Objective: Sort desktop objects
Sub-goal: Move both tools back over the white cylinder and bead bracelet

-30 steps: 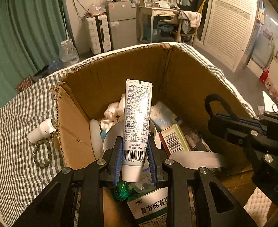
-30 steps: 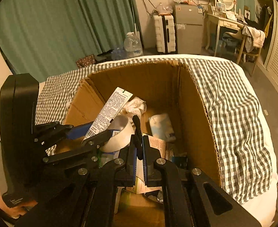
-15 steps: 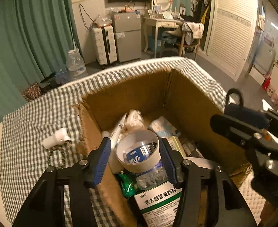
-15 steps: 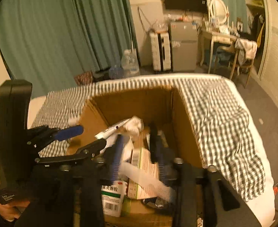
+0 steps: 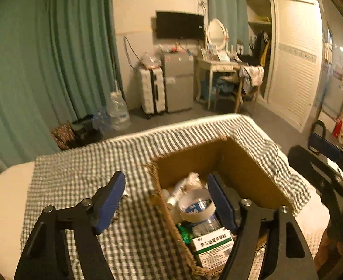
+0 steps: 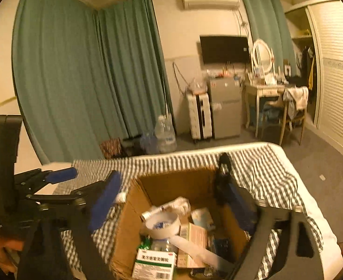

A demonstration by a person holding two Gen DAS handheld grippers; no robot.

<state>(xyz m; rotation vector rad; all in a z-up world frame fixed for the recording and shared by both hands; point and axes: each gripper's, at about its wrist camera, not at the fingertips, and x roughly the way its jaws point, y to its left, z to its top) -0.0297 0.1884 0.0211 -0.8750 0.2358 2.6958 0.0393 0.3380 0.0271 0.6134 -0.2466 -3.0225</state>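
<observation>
- The bottom of the cardboard box (image 5: 248,163) is buried under clutter, and its near edge runs off the lower frame in both of your views, so you cannot see all that lies in it.
- Both pictures are smeared by motion; the print on the white-and-green medicine carton (image 5: 212,245) is hard to read, and the small items behind it blur into one another.
- In the box you can make out a roll of tape (image 5: 197,204) lying over a clear bottle, a white tube (image 5: 177,192) leaning toward the left wall, crumpled white wrapping at the back and a tan carton (image 6: 191,240) to the right.
- The box sits on a bed covered by a checked cloth (image 5: 97,163).
- Beyond the bed stand green curtains (image 6: 78,70), a white suitcase (image 5: 151,91), a small grey fridge, a dressing table with an oval mirror and a large water bottle on the floor.
- Your left claw (image 5: 166,193) hangs above the box's left wall, tilted downward; its jaws have just been opening and stand wide, with nothing gripped.
- Your right claw (image 6: 169,193) hovers over the box, angled down; its jaws have just been spreading to their widest and hold nothing.
- In the right view your left claw's frame fills the lower left corner.
</observation>
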